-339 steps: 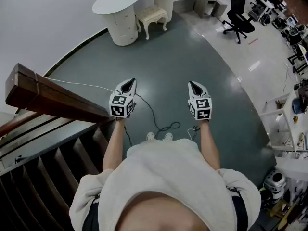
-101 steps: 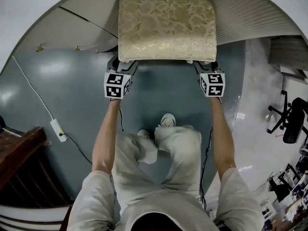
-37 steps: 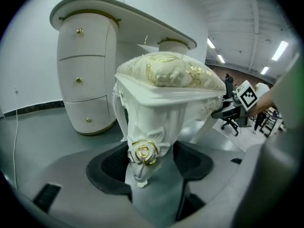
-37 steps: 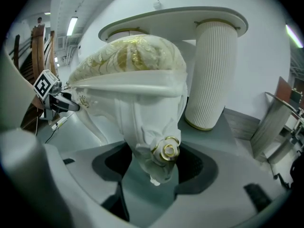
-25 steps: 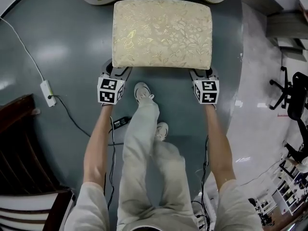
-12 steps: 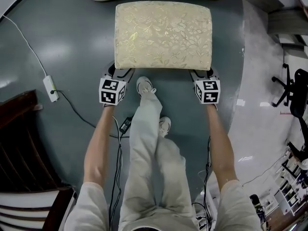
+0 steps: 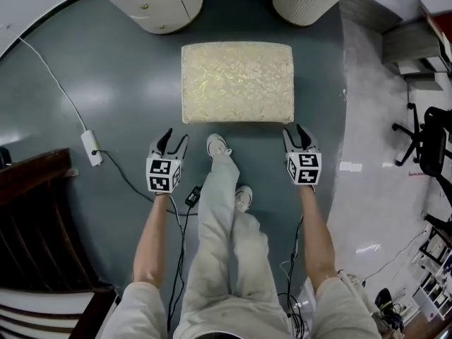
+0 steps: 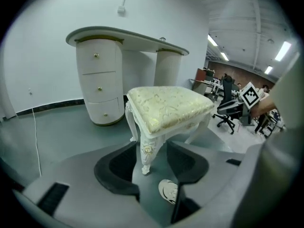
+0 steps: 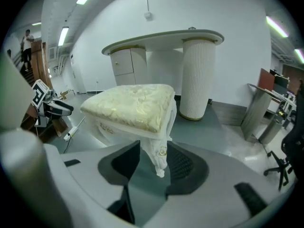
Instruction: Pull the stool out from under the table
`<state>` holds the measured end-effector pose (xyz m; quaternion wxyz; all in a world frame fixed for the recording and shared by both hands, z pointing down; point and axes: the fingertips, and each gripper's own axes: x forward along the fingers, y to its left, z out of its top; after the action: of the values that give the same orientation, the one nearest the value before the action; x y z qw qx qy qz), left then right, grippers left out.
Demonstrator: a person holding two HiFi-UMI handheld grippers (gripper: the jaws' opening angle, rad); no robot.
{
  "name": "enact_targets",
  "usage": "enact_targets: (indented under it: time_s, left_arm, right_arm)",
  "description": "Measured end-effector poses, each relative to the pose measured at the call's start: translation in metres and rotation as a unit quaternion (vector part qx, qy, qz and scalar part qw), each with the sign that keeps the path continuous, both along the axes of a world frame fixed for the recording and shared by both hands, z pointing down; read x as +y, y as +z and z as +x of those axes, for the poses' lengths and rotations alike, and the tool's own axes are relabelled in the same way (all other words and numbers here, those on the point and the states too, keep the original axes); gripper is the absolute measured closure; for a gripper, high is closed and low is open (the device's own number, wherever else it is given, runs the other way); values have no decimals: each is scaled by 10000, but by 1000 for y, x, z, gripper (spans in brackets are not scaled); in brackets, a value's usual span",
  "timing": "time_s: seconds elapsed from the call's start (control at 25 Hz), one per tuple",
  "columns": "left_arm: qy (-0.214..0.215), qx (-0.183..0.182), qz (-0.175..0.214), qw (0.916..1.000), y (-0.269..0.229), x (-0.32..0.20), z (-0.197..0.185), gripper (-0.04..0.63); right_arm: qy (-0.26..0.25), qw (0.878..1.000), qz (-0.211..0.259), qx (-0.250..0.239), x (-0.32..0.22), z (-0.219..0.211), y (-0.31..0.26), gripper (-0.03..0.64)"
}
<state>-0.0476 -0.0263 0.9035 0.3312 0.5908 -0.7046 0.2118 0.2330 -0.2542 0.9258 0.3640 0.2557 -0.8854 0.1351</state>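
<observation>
Stool [image 7: 237, 82]: we are seeing a small rectangular stool with a cream-gold floral cushion and carved white legs.
Pose: it is standing upright, all legs resting on the grey floor [image 7: 106, 83].
Place: it is sitting fully clear of the table [image 8: 123, 34], in front of the gap between the two pedestals, its long side facing them.
Table: we are looking at a white table with a curved top, one pedestal carrying drawers with gold knobs, the other a ribbed round column.

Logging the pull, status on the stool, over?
Left gripper and right gripper empty, jaws closing, just short of stool. Stool stands out from under table. Shoe at its near edge.
</observation>
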Motion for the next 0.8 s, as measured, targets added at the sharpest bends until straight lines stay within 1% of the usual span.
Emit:
enact_targets:
  time_s: [0.04,0.08,0.16,0.24,0.32,0.44,0.56,0.8]
  left_arm:
    - [-66,-39,33,10000,-16,2,0,418]
    - [-115,-68,85,9999,-32,2,-1,449]
    - [-160,-98,253,9995,-66,-6,0,503]
    - [-169,-119,447,9988,-100,-18,3,540]
    - [-175,-116,605,9979,-134,-32,4,564]
    - [-170,-50,770,9969,-184,-52,6,579]
    - [-32,-72,859,9963,-239,-66,13,584]
    - [138,18,981,9951,-333,-80,20,584]
  right_arm:
    - [25,10000,26,-50,1,1,-15,458]
    - [47,9999,62,-104,1,1,-31,475]
    - [85,9996,154,-201,-1,1,-63,533]
    - [124,9993,227,-279,-4,-1,-93,574]
    - [176,9989,240,-369,-8,-5,-122,620]
    - [162,9985,214,-482,-9,-10,-169,620]
    - [66,9979,225,-603,-9,-10,-224,620]
    - [139,9953,456,-839,-19,0,-330,620]
